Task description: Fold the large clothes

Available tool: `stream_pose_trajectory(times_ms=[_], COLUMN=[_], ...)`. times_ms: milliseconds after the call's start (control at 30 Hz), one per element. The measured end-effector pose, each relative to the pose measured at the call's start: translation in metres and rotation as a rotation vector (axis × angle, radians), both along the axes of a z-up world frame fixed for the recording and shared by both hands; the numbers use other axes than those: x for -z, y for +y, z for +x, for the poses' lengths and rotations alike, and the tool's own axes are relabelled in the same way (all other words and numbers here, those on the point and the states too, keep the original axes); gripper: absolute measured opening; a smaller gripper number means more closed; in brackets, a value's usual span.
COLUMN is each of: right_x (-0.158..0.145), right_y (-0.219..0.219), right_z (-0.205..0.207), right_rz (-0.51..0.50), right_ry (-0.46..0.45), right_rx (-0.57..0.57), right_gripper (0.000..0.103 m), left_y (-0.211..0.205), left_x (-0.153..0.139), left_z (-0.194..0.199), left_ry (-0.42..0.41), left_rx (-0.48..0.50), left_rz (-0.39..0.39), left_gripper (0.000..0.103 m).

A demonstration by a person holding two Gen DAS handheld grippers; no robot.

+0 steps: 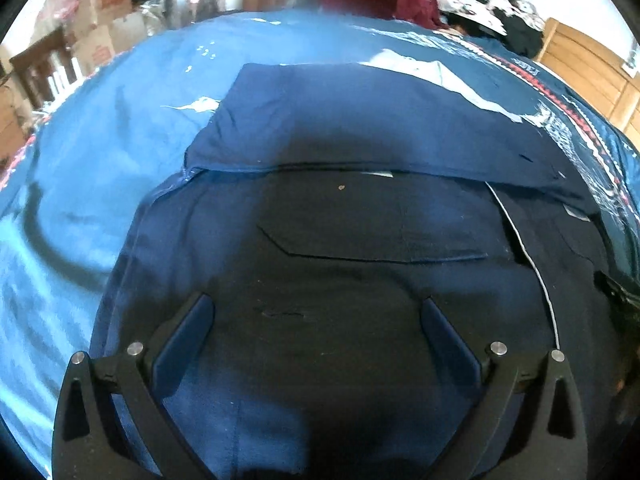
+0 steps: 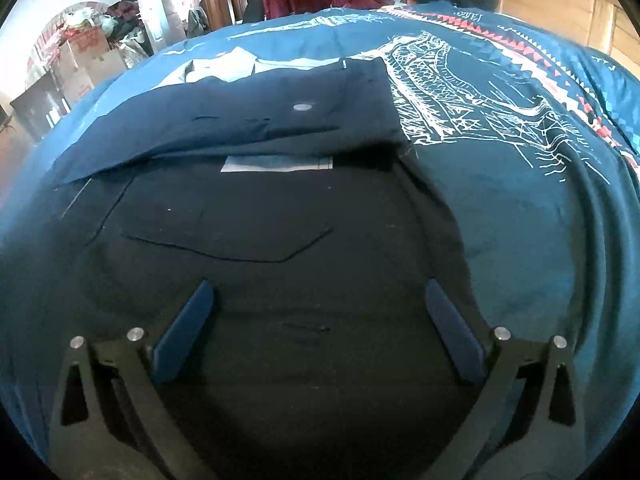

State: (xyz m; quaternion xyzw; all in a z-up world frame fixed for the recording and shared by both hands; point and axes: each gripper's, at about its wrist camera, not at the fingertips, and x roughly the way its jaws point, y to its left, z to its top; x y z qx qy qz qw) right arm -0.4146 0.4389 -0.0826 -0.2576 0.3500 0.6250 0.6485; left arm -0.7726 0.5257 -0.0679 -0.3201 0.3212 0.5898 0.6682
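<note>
Navy trousers lie spread beneath both splayed, empty grippers.

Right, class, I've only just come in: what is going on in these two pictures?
A person holding two grippers is folding dark navy trousers on a bed with a blue patterned bedspread. The far part of the trousers is already folded over towards the near part. The left gripper and the right gripper are both open above the cloth, holding nothing.
</note>
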Motion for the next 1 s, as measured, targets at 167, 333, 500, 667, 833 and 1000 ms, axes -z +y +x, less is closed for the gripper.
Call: stream_pose_trajectory(times_ms=[167,333,500,667,833,1000], right_x=[0.0003,0.0004,0.0005,0.0001,-0.0001,0.0000], right_y=[0.0008,0.0000,0.0005,0.0008,0.0011,0.0010], right_z=[0.0010,0.0002,0.0011,0.0015,0.0024,0.0020], right_rz=[0.003,0.010,0.010,0.010,0.012,0.012], right_ry=[0.009,0.012,0.011,0.008,0.009,0.009], right_rx=[-0.004,-0.005,-0.006,-0.006,-0.008,-0.008], right_gripper=[0.103,0.103,0.103,0.103,0.103,0.103], left_y=[-0.0022,-0.0041,-0.0038,-0.0043,-0.0045,-0.0039], left_x=[0.0039,0.0048,0.0046,0.0043,0.0046,0.0043], left_z=[0.0014,-0.0016,-0.0025,-0.0022,-0.0026,-0.0036], left_ry=[0.032,0.017,0.010,0.009,0.007,0.005], left_rx=[-0.013,-0.013,-0.012,-0.012,-0.012,-0.013], left_rz=[0.034,0.058,0.064,0.063,0.061,0.060], left_gripper=[0.103,0.103,0.103,0.103,0.103,0.103])
